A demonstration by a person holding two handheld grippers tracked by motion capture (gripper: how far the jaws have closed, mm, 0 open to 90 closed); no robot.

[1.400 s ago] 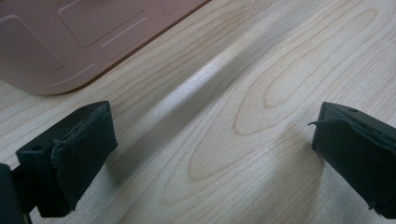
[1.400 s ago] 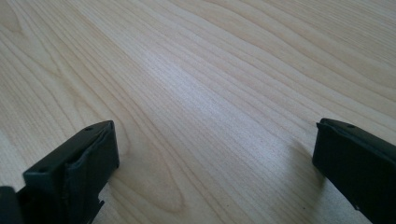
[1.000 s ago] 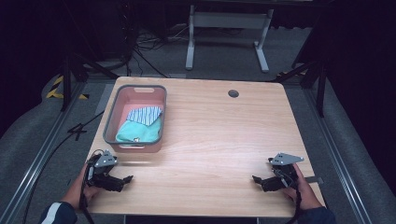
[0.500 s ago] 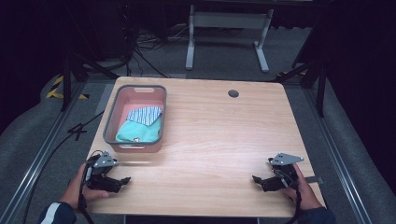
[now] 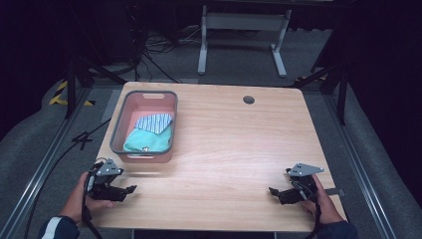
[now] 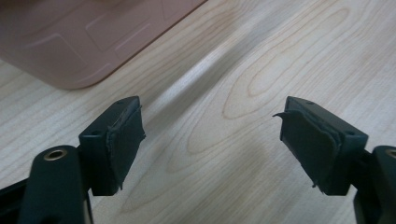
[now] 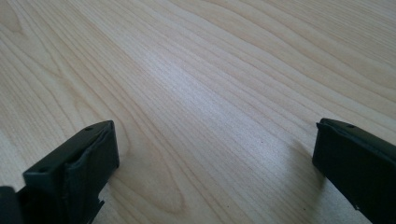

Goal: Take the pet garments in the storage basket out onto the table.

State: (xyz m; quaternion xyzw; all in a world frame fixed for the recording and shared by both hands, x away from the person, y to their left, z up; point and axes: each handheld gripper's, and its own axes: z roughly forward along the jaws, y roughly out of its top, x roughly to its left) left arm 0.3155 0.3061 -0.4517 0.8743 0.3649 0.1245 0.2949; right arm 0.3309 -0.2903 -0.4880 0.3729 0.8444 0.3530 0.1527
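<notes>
Pink basket (image 5: 145,149) sits on the bench (image 5: 234,144), off toward its far left, with a striped cloth (image 5: 154,122) lying on a teal cloth (image 5: 149,140) inside. Left tool (image 5: 130,189) rests on the bench just in front of that basket, jaws spread wide, nothing between them. Right tool (image 5: 272,190) sits well across from the basket near the front right corner, jaws apart too, bare wood between.

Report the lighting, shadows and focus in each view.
High view: table brightly lit, surroundings nearly black, pink bin sharp. Left gripper view: the bin's wall is soft, and a pale glare streak crosses the wood. Right gripper view: grain crisp, jaws cast soft shadows.
</notes>
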